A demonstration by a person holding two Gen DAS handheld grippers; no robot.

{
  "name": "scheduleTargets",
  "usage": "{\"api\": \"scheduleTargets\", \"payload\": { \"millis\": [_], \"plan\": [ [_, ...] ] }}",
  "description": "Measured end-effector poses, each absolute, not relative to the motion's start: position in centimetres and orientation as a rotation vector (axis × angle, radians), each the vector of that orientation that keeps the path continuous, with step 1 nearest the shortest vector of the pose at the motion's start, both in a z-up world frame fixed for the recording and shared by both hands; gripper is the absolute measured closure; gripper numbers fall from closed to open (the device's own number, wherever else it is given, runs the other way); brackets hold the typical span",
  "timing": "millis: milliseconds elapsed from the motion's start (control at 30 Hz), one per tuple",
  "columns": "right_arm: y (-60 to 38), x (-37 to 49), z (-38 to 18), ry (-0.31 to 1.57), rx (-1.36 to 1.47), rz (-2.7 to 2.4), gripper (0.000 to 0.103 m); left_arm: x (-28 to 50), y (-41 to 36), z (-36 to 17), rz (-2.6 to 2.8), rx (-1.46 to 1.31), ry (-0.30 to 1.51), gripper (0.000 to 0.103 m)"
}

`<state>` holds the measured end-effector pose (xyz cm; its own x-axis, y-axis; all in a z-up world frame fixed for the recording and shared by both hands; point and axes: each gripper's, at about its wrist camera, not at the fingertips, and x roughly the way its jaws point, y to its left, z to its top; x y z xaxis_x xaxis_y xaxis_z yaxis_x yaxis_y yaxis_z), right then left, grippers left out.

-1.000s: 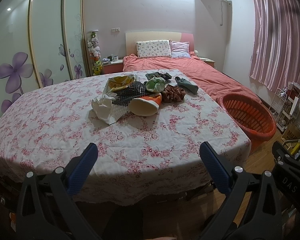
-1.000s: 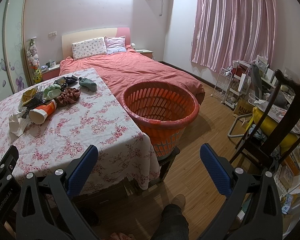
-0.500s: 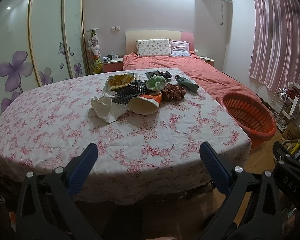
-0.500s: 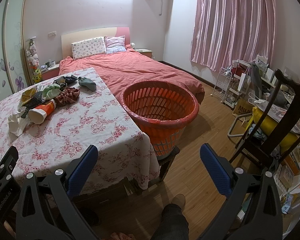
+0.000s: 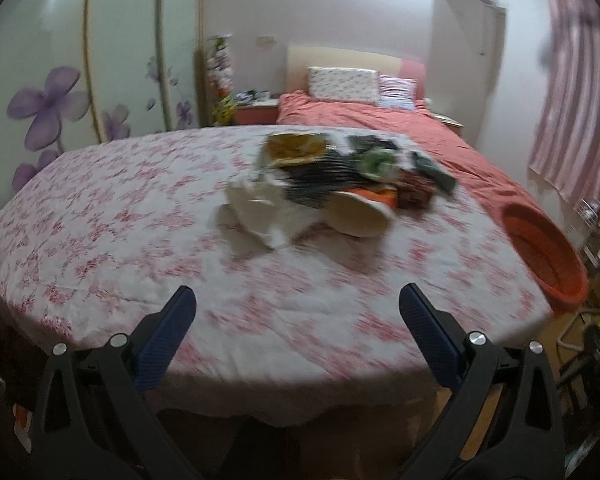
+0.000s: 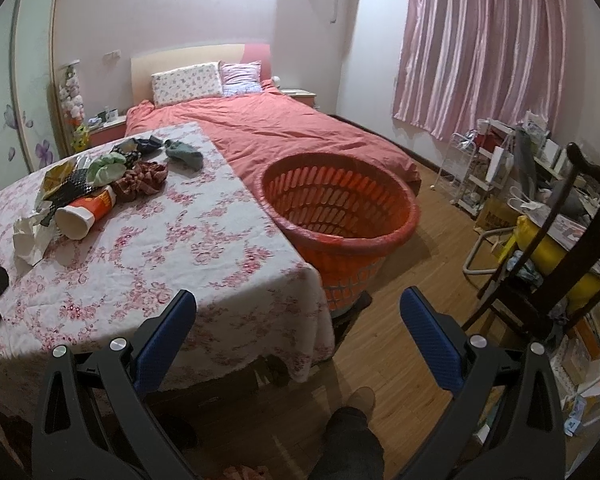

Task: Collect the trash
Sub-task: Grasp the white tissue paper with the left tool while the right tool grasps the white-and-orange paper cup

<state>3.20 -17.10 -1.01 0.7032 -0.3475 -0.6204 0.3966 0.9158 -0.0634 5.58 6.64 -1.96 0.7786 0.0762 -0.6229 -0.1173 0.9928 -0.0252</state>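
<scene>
Since a moment ago, our left claw [image 5: 292,308] has pushed forward over the counter [image 5: 140,240], blurring its view. Both claws are spread wide, holding nothing; the right claw [image 6: 298,312] hangs off the counter's corner. Trash [image 5: 320,196] is piled mid-counter, well apart from the orange basket [image 6: 340,204] beside it. Socks sit touching the pile, so a hasty grab could snag them.

You have a white tablecloth with pink floral print [image 6: 188,240], an orange slotted plastic basket [image 6: 340,216], an orange-and-white paper cup [image 6: 86,214], black netting with white dots [image 6: 70,188], and what appears, through blur, yellow-brown wrapper [image 5: 296,146].
</scene>
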Motion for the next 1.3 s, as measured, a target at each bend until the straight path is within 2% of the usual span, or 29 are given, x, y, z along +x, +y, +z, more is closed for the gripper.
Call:
{"api": "scheduleTargets", "payload": {
  "millis": [233, 333, 400, 533, 600, 633, 700, 800, 1033, 1300],
  "plan": [
    [-15.2, 6.0, -1.9, 0.708, 0.067, -0.332, 0.002, 12.3, 11.5, -3.3, 0.141, -0.129, 0.721, 0.004],
    [-14.4, 7.3, -2.2, 0.728, 0.049, -0.31, 0.002, 15.2, 12.1, -4.2, 0.133, -0.127, 0.753, 0.01],
    [-13.8, 8.2, -2.4, 0.74, 0.04, -0.297, 0.002, 17.1, 12.6, -5.0, 0.121, -0.142, 0.792, 0.02],
    [-13.0, 9.8, -2.7, 0.758, 0.029, -0.277, 0.002, 19.7, 13.4, -6.6, 0.091, -0.183, 0.86, 0.033],
    [-12.6, 10.7, -2.8, 0.768, 0.029, -0.264, 0.002, 20.4, 13.6, -7.2, 0.08, -0.18, 0.872, 0.043],
    [-12.5, 11.0, -2.8, 0.773, 0.027, -0.259, 0.002, 20.6, 13.6, -7.2, 0.084, -0.169, 0.867, 0.045],
    [-12.0, 11.7, -2.8, 0.776, 0.023, -0.244, 0.002, 20.8, 13.6, -7.3, 0.068, -0.155, 0.855, 0.06],
    [-11.1, 12.6, -2.8, 0.777, 0.017, -0.222, 0.002, 21.0, 14.1, -7.3, 0.06, -0.167, 0.843, 0.065],
    [-8.6, 14.8, -2.6, 0.763, 0.02, -0.148, 0.003, 20.1, 16.3, -6.4, 0.081, -0.169, 0.801, 0.066],
    [-5.8, 17.7, -2.8, 0.754, 0.053, -0.057, 0.018, 18.8, 19.7, -4.0, 0.119, -0.19, 0.745, 0.066]
  ]
}}
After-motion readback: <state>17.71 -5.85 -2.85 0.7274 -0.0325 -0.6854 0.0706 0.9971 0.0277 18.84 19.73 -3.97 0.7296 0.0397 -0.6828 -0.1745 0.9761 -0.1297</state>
